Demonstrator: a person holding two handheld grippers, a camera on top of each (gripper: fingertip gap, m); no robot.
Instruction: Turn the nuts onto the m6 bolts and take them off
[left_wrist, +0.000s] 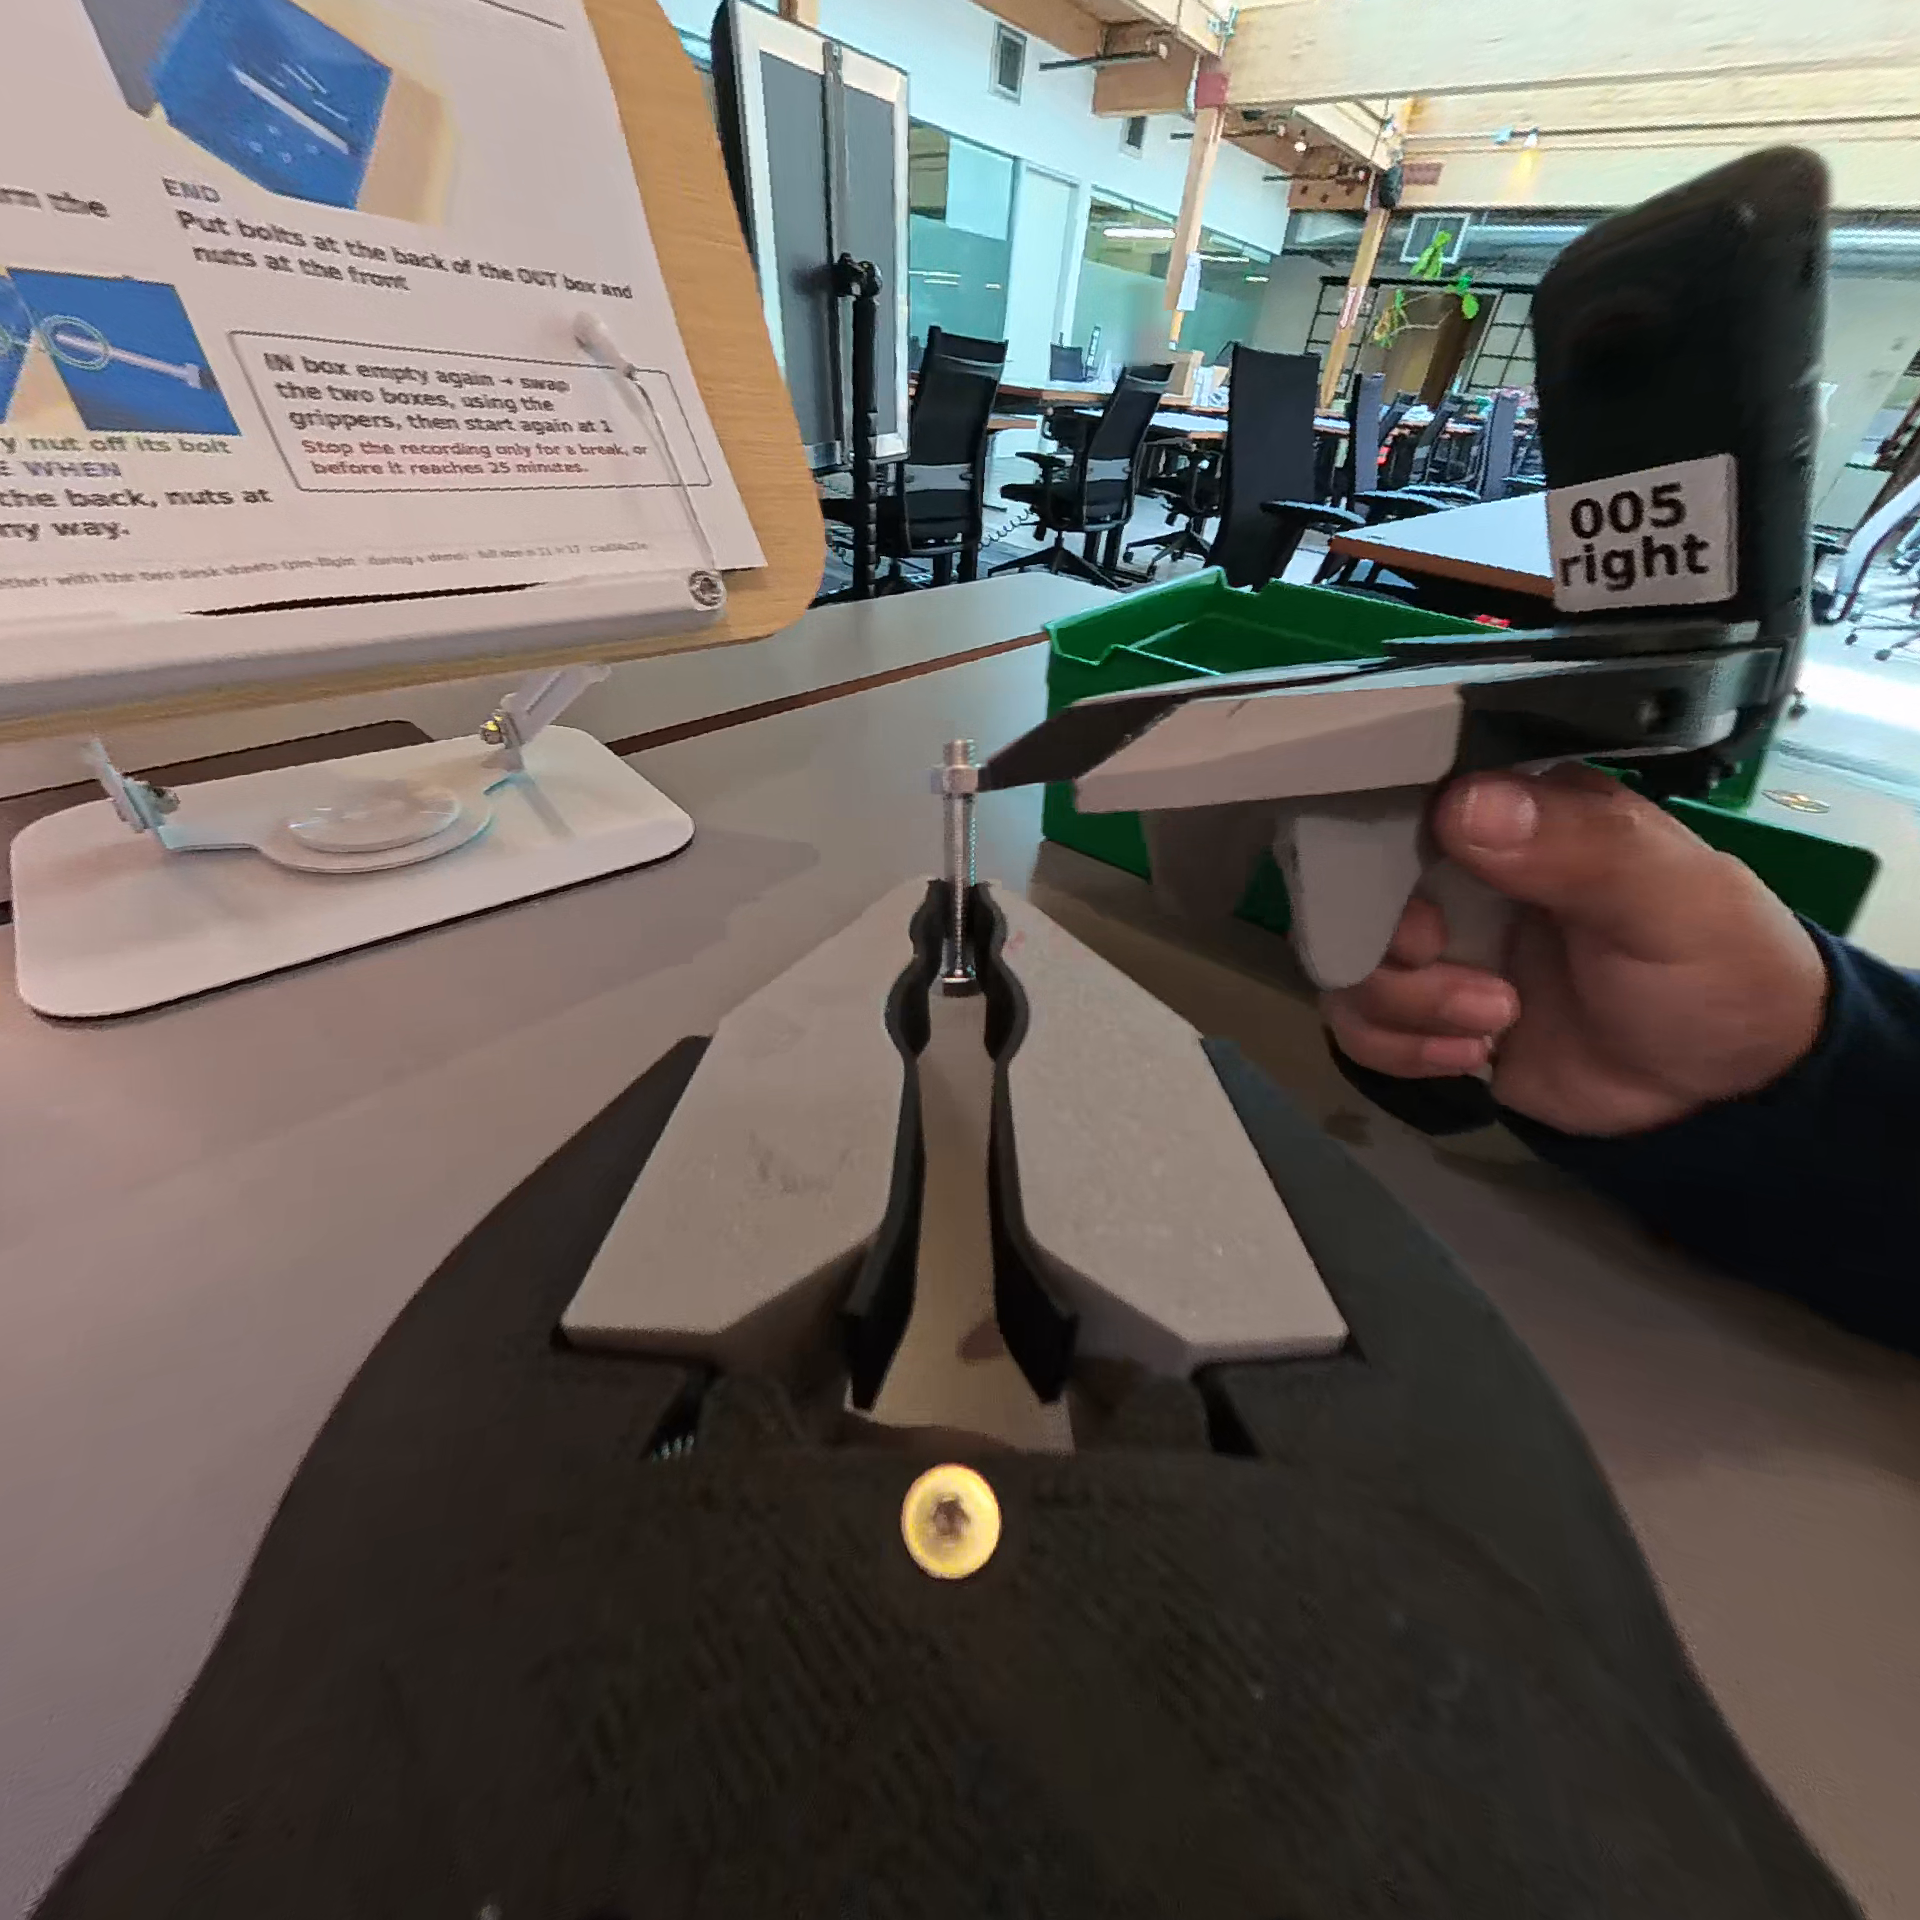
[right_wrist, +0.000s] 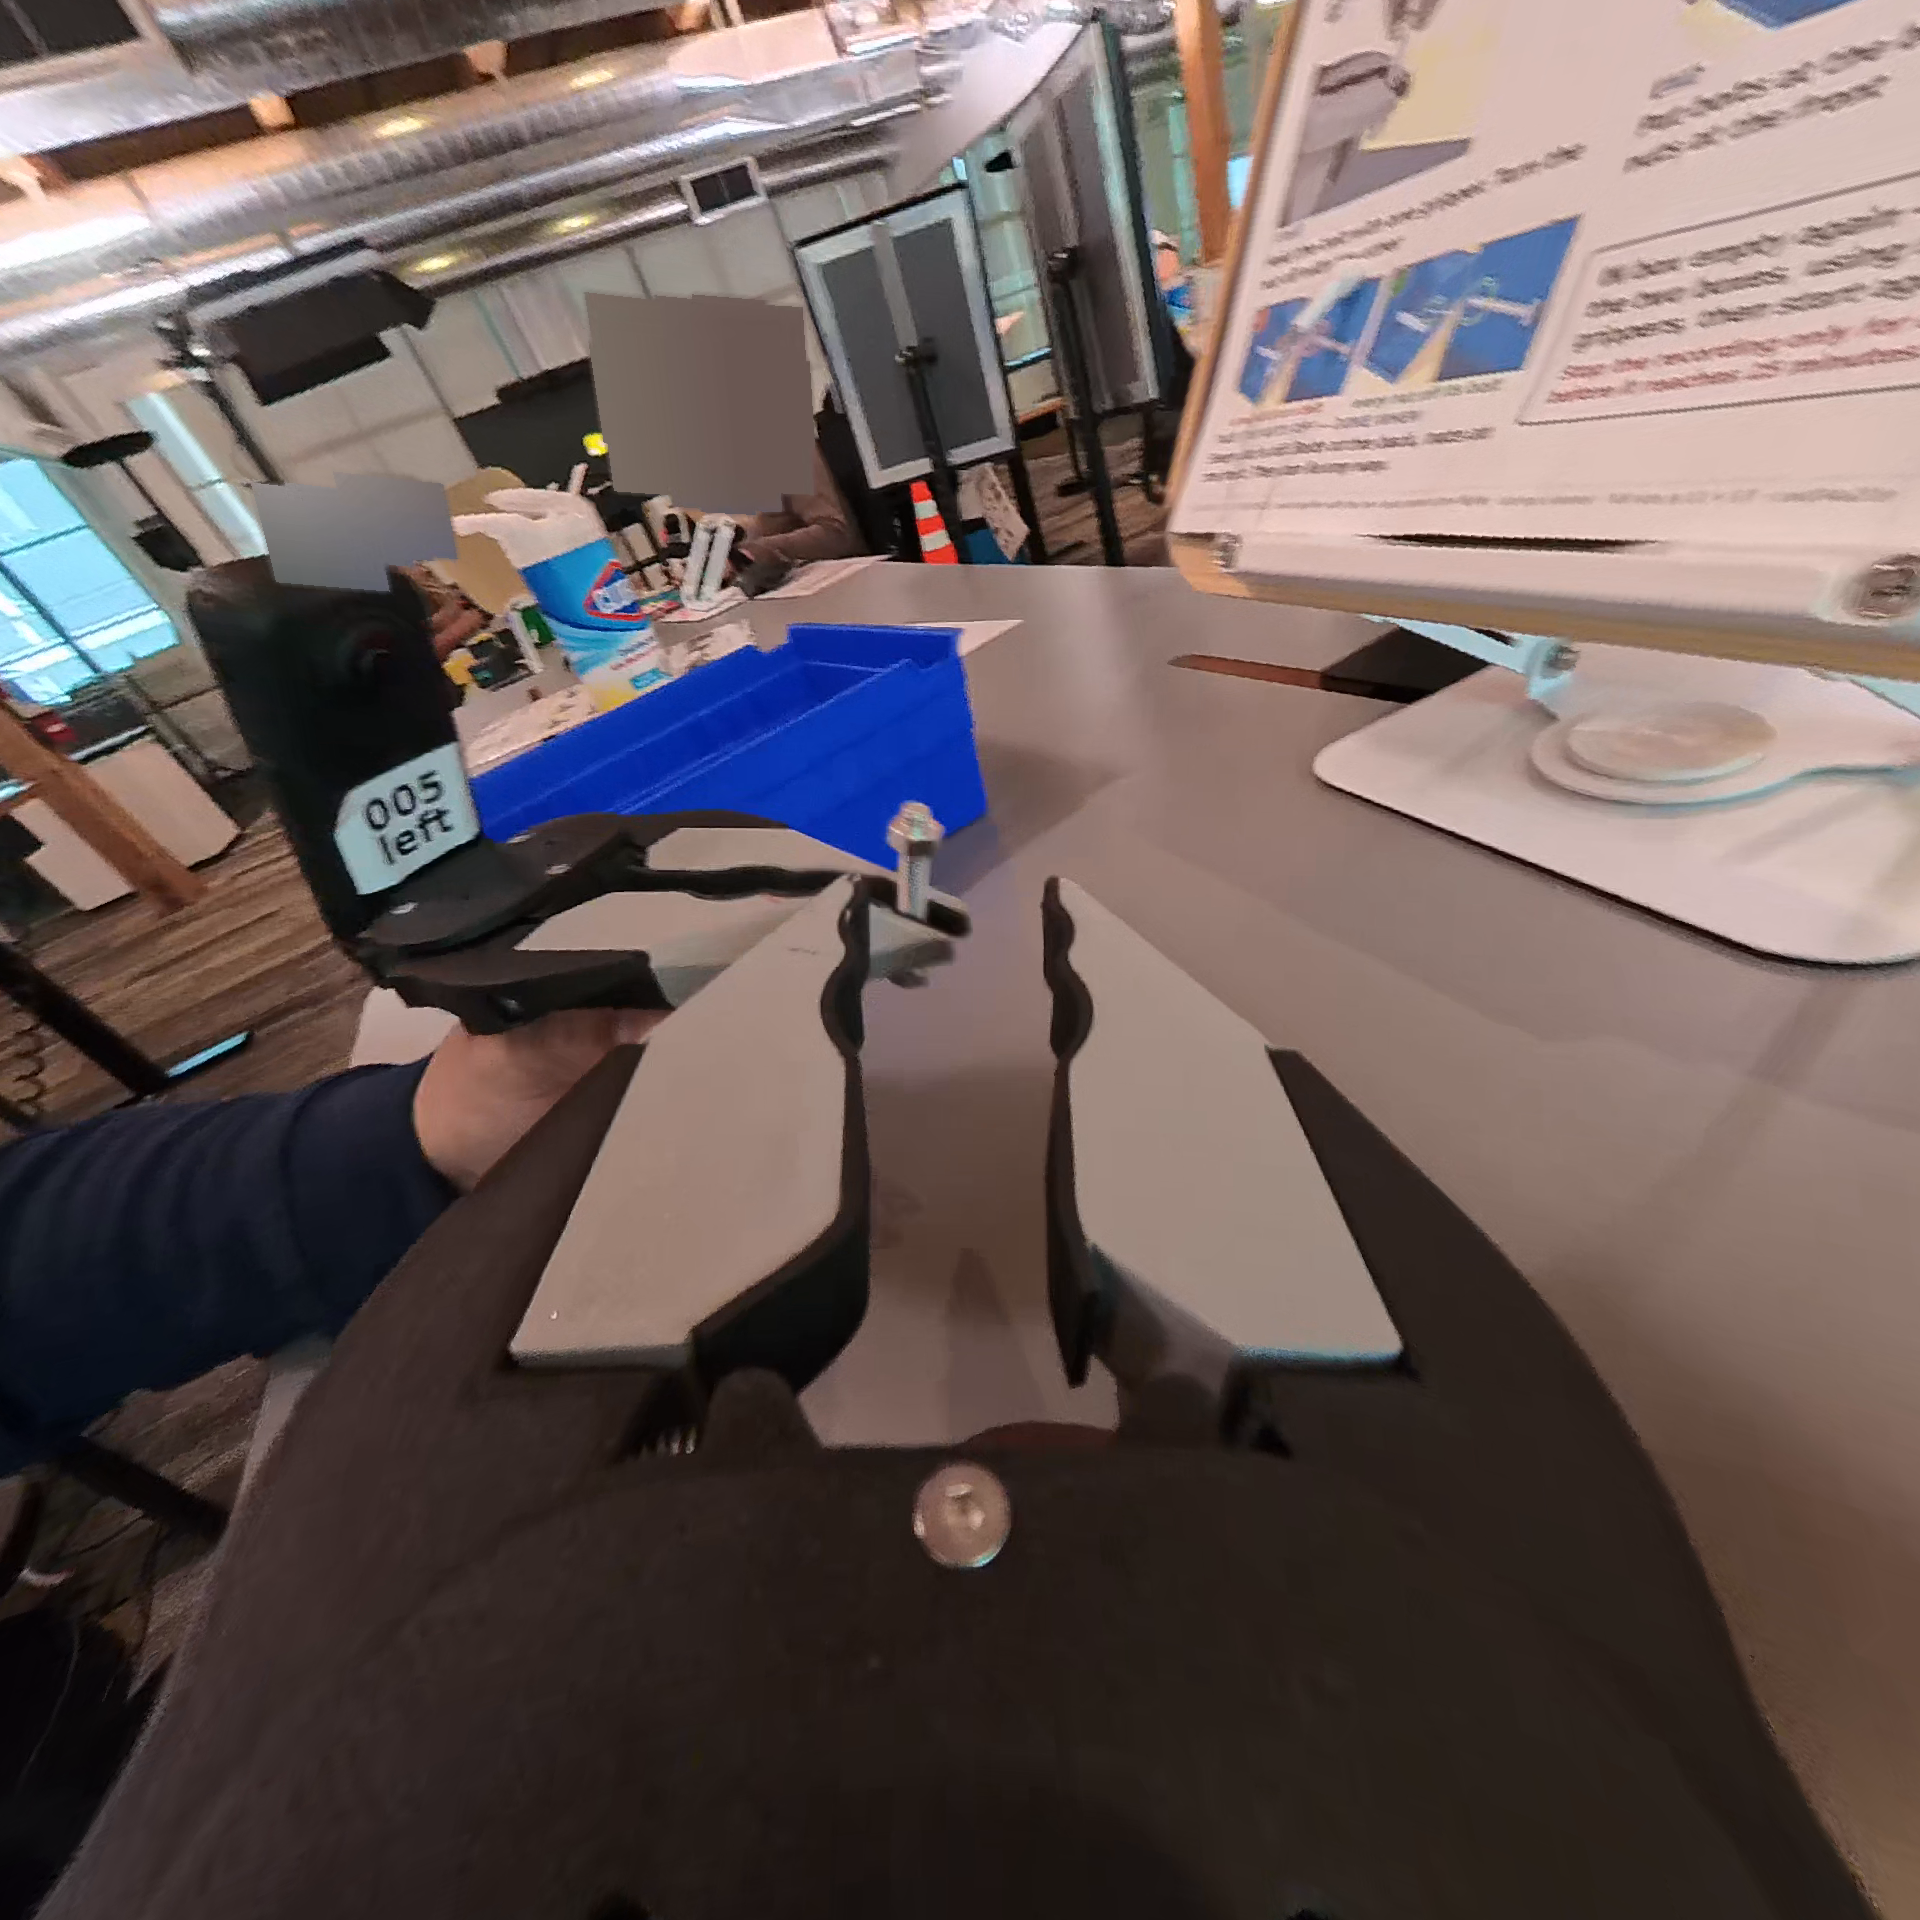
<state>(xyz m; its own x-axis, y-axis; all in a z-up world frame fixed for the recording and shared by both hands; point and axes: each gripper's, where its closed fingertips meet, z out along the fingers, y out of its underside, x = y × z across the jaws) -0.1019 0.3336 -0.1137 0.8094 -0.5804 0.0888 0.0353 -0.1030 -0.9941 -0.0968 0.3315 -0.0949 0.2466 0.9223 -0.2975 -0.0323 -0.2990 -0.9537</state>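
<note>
My left gripper (left_wrist: 956, 935) is shut on a silver M6 bolt (left_wrist: 957, 862) and holds it upright above the table, head down between the fingertips. A nut (left_wrist: 958, 777) sits on the thread near the bolt's top end. My right gripper (right_wrist: 951, 935) is open and empty. In the left wrist view its fingertips (left_wrist: 1003, 767) come in from the right at the nut's height, right beside it. In the right wrist view the bolt (right_wrist: 914, 868) with the nut (right_wrist: 914, 826) stands just beyond my left finger, held by the left gripper (right_wrist: 925, 925).
A green bin (left_wrist: 1143, 649) stands behind the right gripper. A blue bin (right_wrist: 790, 727) stands behind the left gripper. A white stand (left_wrist: 343, 831) holding an instruction sheet is at the back of the grey table (right_wrist: 1351, 1091). A wipes canister (right_wrist: 592, 623) stands further back. Left and right tips are no more than a few centimetres apart.
</note>
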